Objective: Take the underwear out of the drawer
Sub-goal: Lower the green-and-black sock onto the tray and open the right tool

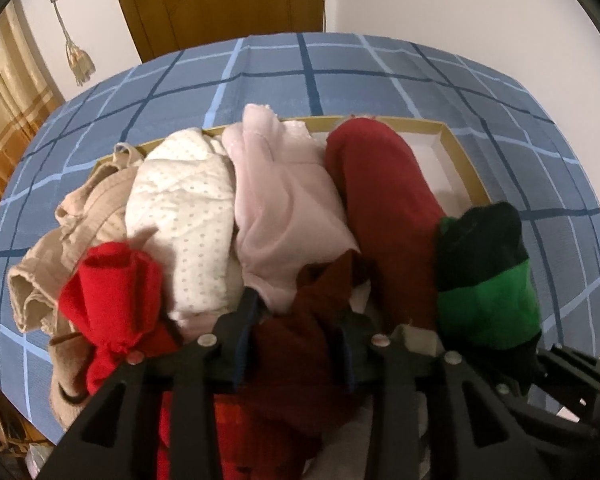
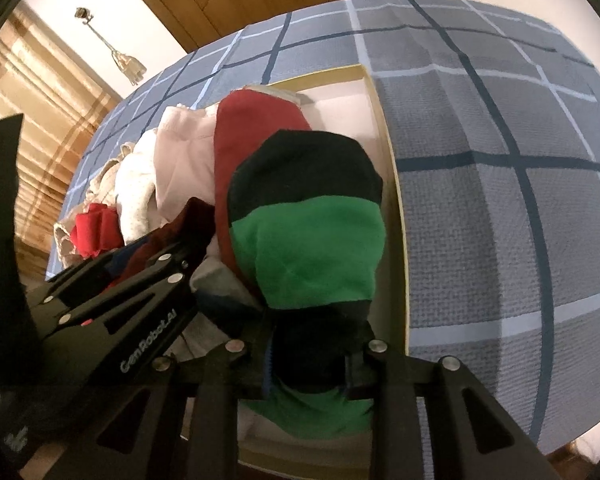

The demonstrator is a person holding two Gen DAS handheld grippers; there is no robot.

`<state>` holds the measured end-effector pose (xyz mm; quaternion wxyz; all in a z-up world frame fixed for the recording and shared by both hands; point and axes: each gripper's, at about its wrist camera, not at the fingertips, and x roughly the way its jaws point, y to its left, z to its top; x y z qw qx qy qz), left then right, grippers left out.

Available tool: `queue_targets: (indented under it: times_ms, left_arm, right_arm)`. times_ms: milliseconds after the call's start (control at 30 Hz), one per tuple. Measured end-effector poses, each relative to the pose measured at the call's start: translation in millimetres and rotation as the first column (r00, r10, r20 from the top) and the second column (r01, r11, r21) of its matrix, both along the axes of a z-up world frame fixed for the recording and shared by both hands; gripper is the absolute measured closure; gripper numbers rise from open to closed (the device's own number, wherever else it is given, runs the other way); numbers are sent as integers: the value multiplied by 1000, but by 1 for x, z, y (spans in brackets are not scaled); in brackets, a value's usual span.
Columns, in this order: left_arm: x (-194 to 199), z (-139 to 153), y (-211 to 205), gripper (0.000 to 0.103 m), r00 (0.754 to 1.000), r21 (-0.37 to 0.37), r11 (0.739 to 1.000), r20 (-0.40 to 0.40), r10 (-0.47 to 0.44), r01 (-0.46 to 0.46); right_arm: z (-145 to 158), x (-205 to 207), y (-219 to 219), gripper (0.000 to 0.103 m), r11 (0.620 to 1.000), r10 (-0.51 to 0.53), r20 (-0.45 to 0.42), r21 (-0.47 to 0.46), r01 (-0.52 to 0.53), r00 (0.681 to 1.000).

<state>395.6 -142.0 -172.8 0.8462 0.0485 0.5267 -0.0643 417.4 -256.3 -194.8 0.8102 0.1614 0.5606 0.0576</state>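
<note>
The left claw (image 1: 296,340), a black two-finger tool on angular slotted linkage arms with silver rivets, points steeply downward. Its jaws stand partly apart, with a fold of dark maroon cloth (image 1: 300,352) bunched between them; its left finger (image 1: 236,332) carries a blue edge. In the right wrist view the same claw shows from the side, reaching in from the left, with white lettering on its arm.

The right claw (image 2: 310,356), of the same black build, also tilts steeply down. Its jaws are narrowly parted around a rolled green and black fabric bundle (image 2: 308,240), which fills the gap and rises in front of the fingers (image 2: 260,344).
</note>
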Motion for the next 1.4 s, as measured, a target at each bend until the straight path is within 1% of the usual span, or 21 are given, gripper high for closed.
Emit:
queue_targets:
  times_ms: [67, 167, 233, 333, 500, 533, 600, 633, 667, 700, 733, 867, 933, 1033, 1100, 1133, 1167, 1400]
  left_arm:
    - [3, 0, 1, 62, 1000, -7, 1000, -13, 5, -6]
    - [8, -2, 5, 56, 999, -26, 1000, -35, 17, -18]
    - [10, -3, 8, 54, 998, -51, 998, -55, 19, -22]
    - [12, -4, 7, 47, 997, -36, 999, -71, 2, -4]
    - [14, -3, 7, 43, 994, -51, 999, -105, -10, 5]
    - [14, -3, 7, 40, 993, -53, 999, -113, -14, 8]
    - [12, -3, 6, 30, 990, -64, 998, -136, -23, 14]
    - [11, -4, 4, 23, 987, -65, 998, -159, -33, 23]
    - [10, -4, 1, 20, 985, -54, 998, -168, -45, 36]
    - [8, -4, -1, 20, 984, -39, 998, -169, -49, 43]
    - [6, -3, -3, 20, 985, -20, 998, -164, -56, 53]
    - [-2, 3, 0, 20, 989, -41, 999, -141, -39, 34]
    - [-7, 8, 0, 20, 992, -32, 999, -123, -39, 35]
    - [-19, 19, -1, 20, 997, 3, 999, -73, -41, 41]
    - [-25, 25, 2, 18, 999, 9, 1000, -37, -26, 26]
    - [-30, 30, 6, 15, 1000, 4, 1000, -14, -10, 11]
    - [-31, 33, 9, 14, 1000, 0, 1000, -1, -4, 4]
    - [-54, 57, 29, 14, 995, -12, 1000, 95, 0, 1]
  right_arm:
    - [-2, -1, -6, 70, 999, -7, -14, 37, 7, 1000]
    - [1, -4, -11, 67, 998, -18, -25, 61, 20, 1000]
    - [8, -10, -11, 67, 998, -11, -5, 64, 12, 1000]
    - [18, -19, -11, 66, 998, -12, 21, 62, 11, 1000]
    - [29, -33, -14, 66, 997, -35, 46, 76, 31, 998]
    - [30, -34, -14, 66, 996, -38, 51, 76, 34, 998]
    - [32, -38, -16, 66, 996, -46, 57, 75, 41, 997]
    - [33, -40, -16, 66, 996, -50, 59, 75, 45, 997]
    - [32, -39, -16, 66, 996, -55, 59, 72, 51, 997]
    - [32, -41, -16, 66, 996, -60, 59, 71, 56, 996]
    - [32, -42, -16, 66, 995, -67, 60, 71, 63, 996]
    - [36, -44, -19, 64, 993, -89, 70, 81, 83, 994]
    - [37, -46, -20, 62, 993, -94, 74, 80, 88, 993]
    - [39, -51, -18, 60, 992, -101, 80, 81, 94, 992]
    - [41, -54, -17, 59, 991, -108, 85, 84, 101, 991]
    - [42, -57, -18, 59, 991, -112, 88, 85, 105, 990]
    - [43, -59, -18, 59, 991, -115, 89, 85, 108, 989]
    - [49, -71, -9, 59, 991, -118, 111, 77, 110, 987]
